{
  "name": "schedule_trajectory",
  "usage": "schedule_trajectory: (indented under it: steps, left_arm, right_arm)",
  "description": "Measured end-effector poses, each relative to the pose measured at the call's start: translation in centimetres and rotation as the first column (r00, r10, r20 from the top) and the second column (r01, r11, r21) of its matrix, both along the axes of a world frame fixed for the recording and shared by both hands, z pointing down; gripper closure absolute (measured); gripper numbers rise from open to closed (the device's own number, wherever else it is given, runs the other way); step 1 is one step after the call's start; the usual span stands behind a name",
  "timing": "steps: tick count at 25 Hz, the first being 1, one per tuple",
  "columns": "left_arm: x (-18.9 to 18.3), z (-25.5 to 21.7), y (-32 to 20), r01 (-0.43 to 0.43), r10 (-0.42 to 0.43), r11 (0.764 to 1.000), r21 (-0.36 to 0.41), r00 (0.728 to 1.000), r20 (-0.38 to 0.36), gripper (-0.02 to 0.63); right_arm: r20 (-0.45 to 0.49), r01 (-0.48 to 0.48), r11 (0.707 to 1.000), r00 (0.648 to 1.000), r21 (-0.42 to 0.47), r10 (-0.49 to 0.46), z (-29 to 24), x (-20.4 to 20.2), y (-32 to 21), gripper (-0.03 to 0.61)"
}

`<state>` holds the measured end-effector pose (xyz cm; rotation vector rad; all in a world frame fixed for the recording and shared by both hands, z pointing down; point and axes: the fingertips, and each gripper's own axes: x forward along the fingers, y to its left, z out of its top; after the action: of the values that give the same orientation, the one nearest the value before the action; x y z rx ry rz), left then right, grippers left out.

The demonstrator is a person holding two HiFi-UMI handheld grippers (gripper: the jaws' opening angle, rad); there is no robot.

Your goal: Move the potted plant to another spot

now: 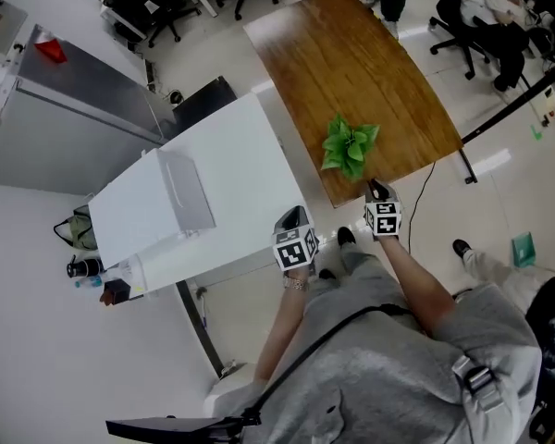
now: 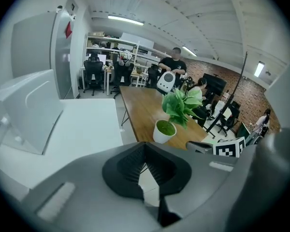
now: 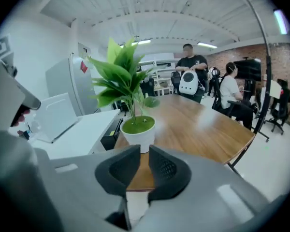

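A leafy green plant [image 1: 350, 146] in a small white pot [image 3: 139, 132] stands near the front edge of the brown wooden table [image 1: 351, 54]. My right gripper [image 1: 376, 187] hangs just off that edge, a short way from the pot, jaws drawn almost together with nothing between them [image 3: 144, 151]. In the left gripper view the pot [image 2: 164, 131] is further off, to the right. My left gripper [image 1: 294, 215] hovers over the gap between the white table [image 1: 231, 146] and the wooden one, its jaws shut and empty [image 2: 145, 146].
A pale tilted box [image 1: 187, 192] lies on the white table. A grey cabinet [image 1: 74, 118] stands to the left. People sit and stand at office chairs [image 1: 481, 17] beyond the wooden table. A black stand leg [image 1: 509, 104] crosses the floor at right.
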<state>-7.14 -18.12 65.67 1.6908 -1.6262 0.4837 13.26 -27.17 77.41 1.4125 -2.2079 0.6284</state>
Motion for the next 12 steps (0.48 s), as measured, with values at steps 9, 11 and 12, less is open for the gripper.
schedule_trajectory:
  steps: [9,11,12]
  left_arm:
    - [1.9,-3.0,8.5,-0.044,0.046,0.99,0.135,0.999,-0.008,0.598]
    - [2.6,-2.1,12.0,-0.047,0.049,0.991,0.122,0.999,-0.015,0.598]
    - [2.8,-1.4,13.9,-0.05,0.052,0.993,0.104,0.998,-0.022,0.598]
  right_arm:
    - [0.122,0.057,0.994,0.992,-0.093,-0.045,-6.8,-5.7,11.1,0.578]
    - [0.15,0.11,0.984,0.985,-0.139,-0.089,-8.4,-8.0,15.0,0.578]
    - [0.167,0.139,0.978,0.979,-0.153,-0.113,-9.1,-9.2,17.1,0.578]
